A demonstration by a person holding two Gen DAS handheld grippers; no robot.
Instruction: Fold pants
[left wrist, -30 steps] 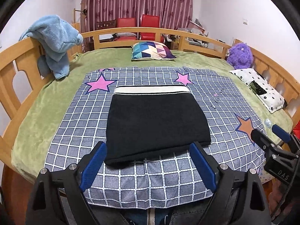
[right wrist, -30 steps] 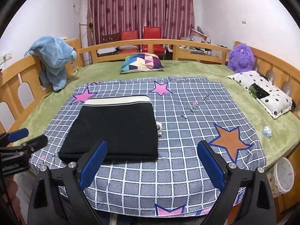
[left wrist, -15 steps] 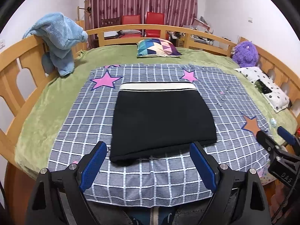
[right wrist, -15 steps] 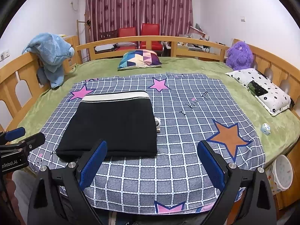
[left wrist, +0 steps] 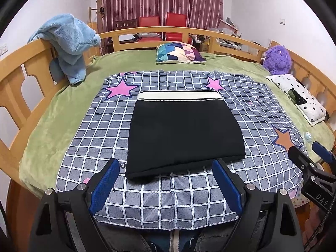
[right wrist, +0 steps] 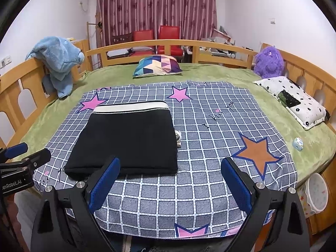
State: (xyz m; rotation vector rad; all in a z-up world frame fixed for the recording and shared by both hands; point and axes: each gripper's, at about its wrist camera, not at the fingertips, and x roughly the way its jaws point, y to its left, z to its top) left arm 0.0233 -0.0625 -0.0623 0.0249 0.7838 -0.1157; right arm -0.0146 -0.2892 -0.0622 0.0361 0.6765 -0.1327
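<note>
Wooden rails ringed the bed (left wrist: 69, 96), where a green blanket lay under a grey checked sheet (left wrist: 172, 201) printed with stars. Black pants (left wrist: 182, 132), folded into a compact rectangle with the pale waistband on the far side, lay flat on the sheet's middle. Both tools were held back at the near edge: the left gripper (left wrist: 166, 183) with its blue pads spread wide and holding nothing, the right gripper (right wrist: 170, 185) likewise parted and clear of the cloth. A small white object (right wrist: 178, 139) sat just beside the pants' right edge. A blue plush toy (right wrist: 57, 61) hung on the left rail; a purple plush toy (right wrist: 268, 62) sat by the right rail.
</note>
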